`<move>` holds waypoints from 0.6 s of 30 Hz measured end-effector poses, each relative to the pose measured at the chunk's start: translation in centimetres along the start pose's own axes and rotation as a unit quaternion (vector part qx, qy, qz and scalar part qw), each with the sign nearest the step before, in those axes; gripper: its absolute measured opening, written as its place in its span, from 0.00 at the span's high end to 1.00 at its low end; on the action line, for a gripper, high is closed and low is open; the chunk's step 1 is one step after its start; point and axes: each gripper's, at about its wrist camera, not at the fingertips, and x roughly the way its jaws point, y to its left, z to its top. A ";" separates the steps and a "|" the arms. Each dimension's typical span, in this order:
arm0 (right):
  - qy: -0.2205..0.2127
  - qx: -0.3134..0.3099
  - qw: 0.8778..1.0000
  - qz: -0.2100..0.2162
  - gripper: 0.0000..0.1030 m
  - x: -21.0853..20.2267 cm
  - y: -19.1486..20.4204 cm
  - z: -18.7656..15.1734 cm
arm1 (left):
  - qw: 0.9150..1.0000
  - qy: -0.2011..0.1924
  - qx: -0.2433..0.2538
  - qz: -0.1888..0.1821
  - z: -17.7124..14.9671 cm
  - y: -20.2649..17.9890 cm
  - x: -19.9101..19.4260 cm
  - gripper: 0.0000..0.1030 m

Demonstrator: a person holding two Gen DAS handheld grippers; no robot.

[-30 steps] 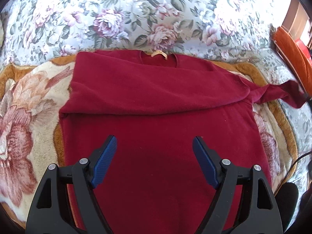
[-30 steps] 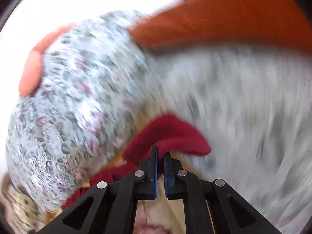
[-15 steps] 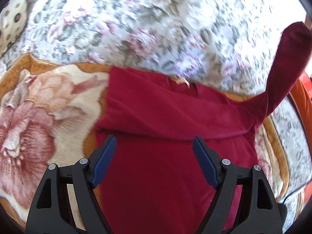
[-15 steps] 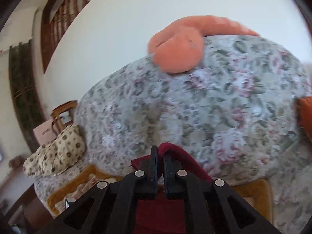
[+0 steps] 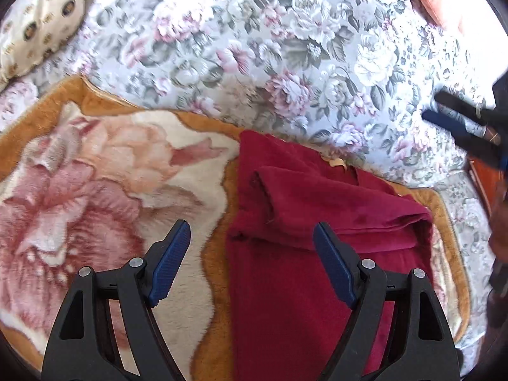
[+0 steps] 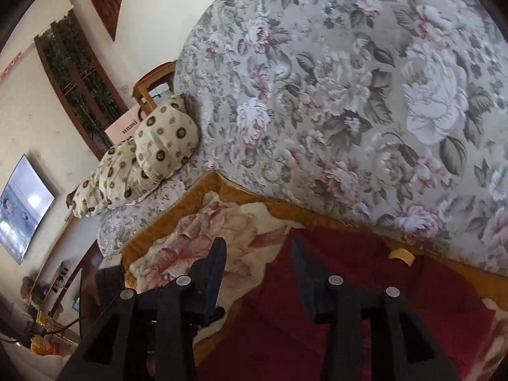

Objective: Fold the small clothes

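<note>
Your work surface is a plush blanket [image 5: 104, 171] with a large rose print and an ochre border, spread over a sofa seat; the floral sofa back [image 5: 285, 50] rises along the far side. The dark red sweater [image 5: 304, 260] lies flat on the blanket, right of centre, sleeves folded across its body, collar toward the sofa back. A spotted cushion [image 6: 158, 146] sits at the far left. In the right wrist view, a wall screen [image 6: 22, 203] hangs at the left edge. Your left gripper [image 5: 250, 257] hovers wide over the sweater's left edge, holding nothing. Your right gripper [image 6: 257, 263] has just been opening; nothing sits between its jaws. Its fingers are in shadow, and the room's lower left corner is too dark to read.
</note>
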 end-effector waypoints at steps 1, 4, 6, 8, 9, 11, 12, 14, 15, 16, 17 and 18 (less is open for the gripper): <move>0.000 0.003 1.000 -0.019 0.60 -0.6 -0.8 -0.8 | 1.000 0.005 -0.004 -0.010 0.1 0.0 0.4 0.22; 0.002 -0.006 0.995 -0.100 0.60 -3.5 -3.4 -3.9 | 0.999 0.019 -0.013 -0.022 0.5 -0.2 1.6 0.22; 0.000 -0.006 0.986 -0.168 0.60 -5.5 -4.7 -6.0 | 0.999 0.023 -0.016 -0.037 1.0 -0.4 2.4 0.22; -0.004 0.012 0.976 -0.216 0.60 -6.8 -6.9 -8.2 | 0.998 0.027 -0.019 -0.053 1.7 -0.8 3.4 0.22; 0.001 0.033 0.975 -0.220 0.60 -7.3 -8.3 -9.3 | 0.998 0.029 -0.020 -0.056 1.9 -1.0 3.8 0.22; 0.005 0.079 0.975 -0.207 0.60 -7.9 -10.4 -11.1 | 0.997 0.046 -0.025 -0.057 2.4 -1.4 5.2 0.22; 0.001 0.099 0.975 -0.201 0.60 -8.3 -11.3 -11.9 | 0.996 0.052 -0.030 -0.064 2.6 -1.5 5.9 0.22; -0.009 0.118 0.970 -0.210 0.60 -9.1 -12.7 -13.3 | 0.994 0.059 -0.042 -0.078 2.9 -1.6 7.0 0.23; -0.011 0.118 0.967 -0.224 0.60 -9.3 -13.0 -13.7 | 0.994 0.061 -0.044 -0.080 3.1 -1.8 7.5 0.26; -0.011 0.113 0.964 -0.240 0.60 -9.5 -13.2 -14.1 | 0.994 0.059 -0.040 -0.077 3.3 -2.0 7.7 0.40; -0.011 0.104 0.962 -0.253 0.60 -9.5 -13.4 -14.3 | 0.995 0.056 -0.034 -0.069 3.4 -2.2 7.8 0.56; -0.011 0.089 0.961 -0.263 0.60 -9.5 -13.3 -14.3 | 0.997 0.052 -0.023 -0.057 3.8 -2.6 8.1 0.63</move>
